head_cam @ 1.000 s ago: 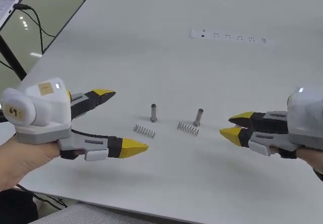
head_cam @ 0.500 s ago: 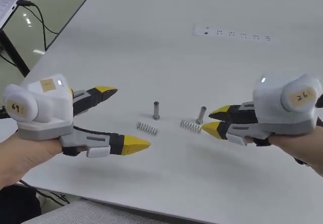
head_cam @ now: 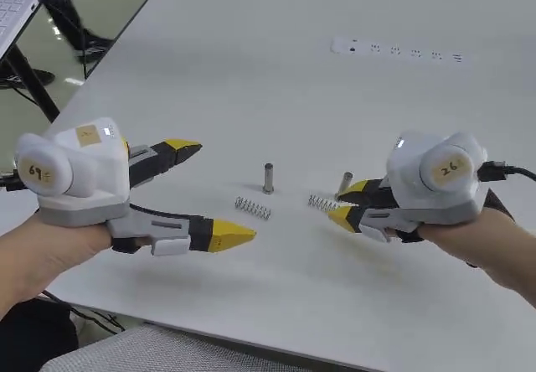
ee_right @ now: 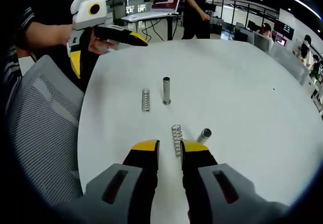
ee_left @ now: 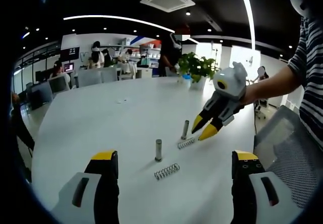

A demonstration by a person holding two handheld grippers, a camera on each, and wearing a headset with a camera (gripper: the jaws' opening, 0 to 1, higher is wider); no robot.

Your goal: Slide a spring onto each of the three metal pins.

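While our right gripper (ee_right: 170, 148) hovers at a spring (ee_right: 176, 133), we prepare picking.
Jaws slightly apart, perhaps not touching; next, close on it; left gripper (head_cam: 213, 189) gapes wide.

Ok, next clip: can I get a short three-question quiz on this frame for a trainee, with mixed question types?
Pins and springs are named left and right as the head view shows them.
1. True or false: the left pin and the right pin both stand upright on the table with no spring on them.
2. Which tongs are spread wider? A) left tongs B) right tongs
3. Fill in: the right tongs' tips are at one end of the ___ spring.
Key: 1 true. 2 A. 3 right: the right spring; the left spring lies apart from both tongs.
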